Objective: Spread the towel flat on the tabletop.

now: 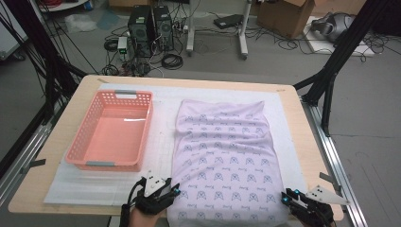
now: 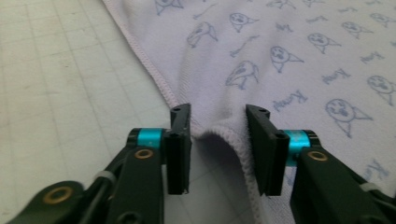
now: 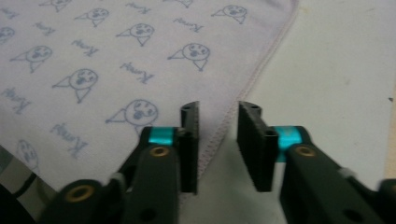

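Note:
A lilac cloth (image 1: 224, 151) printed with small blue faces lies flat on the white mat, its near end hanging to the table's front edge. My left gripper (image 1: 174, 190) is at the cloth's near left corner. In the left gripper view it (image 2: 218, 116) is open, and a raised fold of the stitched hem (image 2: 224, 135) sits between the jaws. At the near right corner is my right gripper (image 1: 288, 196). It (image 3: 218, 109) is also open, with the cloth's right hem (image 3: 219, 133) running between its jaws.
A pink plastic basket (image 1: 85, 127), empty, stands on the white mat (image 1: 161, 142) to the left of the cloth. The wooden table (image 1: 56, 142) ends just behind my grippers. Computers, cables and boxes lie on the floor beyond.

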